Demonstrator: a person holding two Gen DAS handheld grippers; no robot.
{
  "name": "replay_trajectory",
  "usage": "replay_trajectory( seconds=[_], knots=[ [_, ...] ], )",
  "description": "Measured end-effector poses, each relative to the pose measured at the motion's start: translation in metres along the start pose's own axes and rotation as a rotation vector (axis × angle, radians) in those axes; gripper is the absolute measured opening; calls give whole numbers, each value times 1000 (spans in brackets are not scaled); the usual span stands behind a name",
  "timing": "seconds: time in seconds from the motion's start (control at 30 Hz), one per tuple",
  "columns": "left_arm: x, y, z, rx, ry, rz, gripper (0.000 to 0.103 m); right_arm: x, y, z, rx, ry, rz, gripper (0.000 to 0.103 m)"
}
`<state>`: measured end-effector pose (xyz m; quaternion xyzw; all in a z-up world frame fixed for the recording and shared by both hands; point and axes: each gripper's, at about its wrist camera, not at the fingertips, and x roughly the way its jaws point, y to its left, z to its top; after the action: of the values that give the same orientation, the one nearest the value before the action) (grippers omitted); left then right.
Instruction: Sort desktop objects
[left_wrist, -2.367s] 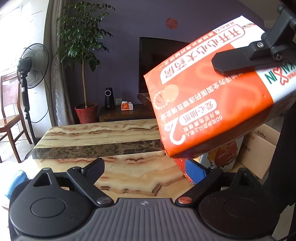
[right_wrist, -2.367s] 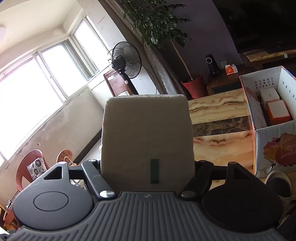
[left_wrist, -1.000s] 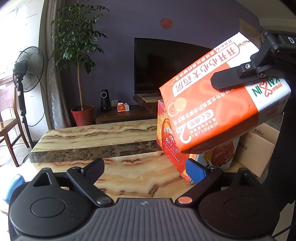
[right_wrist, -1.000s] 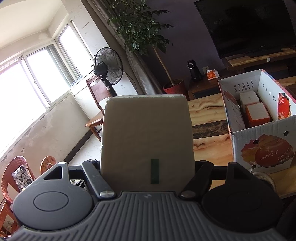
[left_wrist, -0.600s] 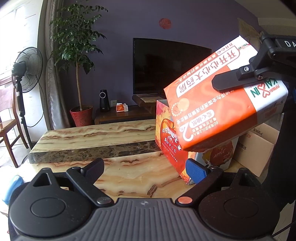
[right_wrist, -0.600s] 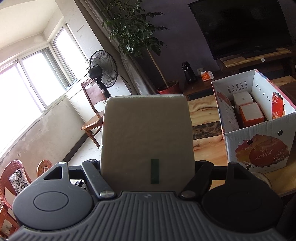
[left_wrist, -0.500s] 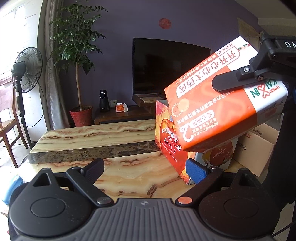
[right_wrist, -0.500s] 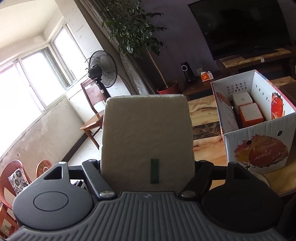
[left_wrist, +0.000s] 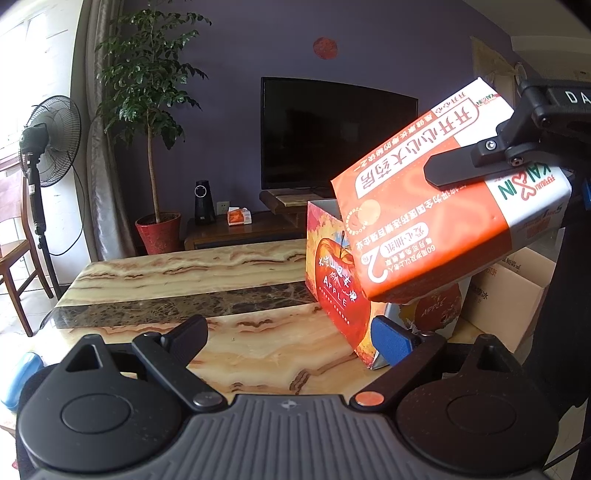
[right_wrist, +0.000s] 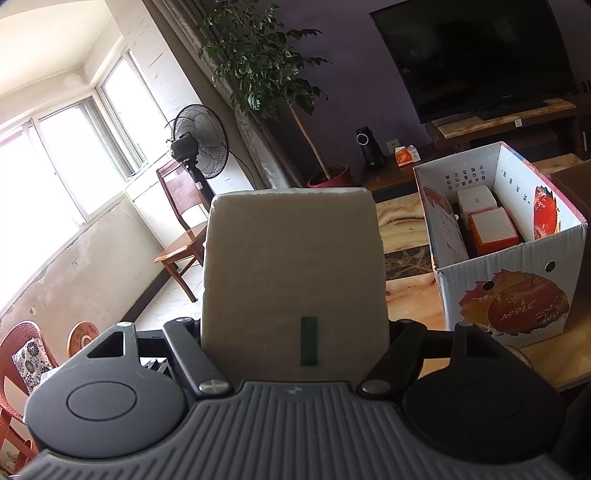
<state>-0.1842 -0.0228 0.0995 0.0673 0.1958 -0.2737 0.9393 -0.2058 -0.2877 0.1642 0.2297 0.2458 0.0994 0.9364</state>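
Nearer now, one apple carton holds two boxes; right claw grips one tissue pack; left claw wide.

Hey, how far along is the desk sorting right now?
Done: two small boxes already sit in the apple carton. In hand: the right gripper grips an orange tissue pack, in the air near the carton. Left: lower it in. The left gripper is open and empty.

Three tissue packs, one apple carton, one table.
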Motion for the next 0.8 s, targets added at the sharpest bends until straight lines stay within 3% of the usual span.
replay_trajectory(
  seconds=[0.8],
  knots=[
    [0,-1,0,10,4,-5,95,-1,10,-2,-18,-8,52,76]
  ],
)
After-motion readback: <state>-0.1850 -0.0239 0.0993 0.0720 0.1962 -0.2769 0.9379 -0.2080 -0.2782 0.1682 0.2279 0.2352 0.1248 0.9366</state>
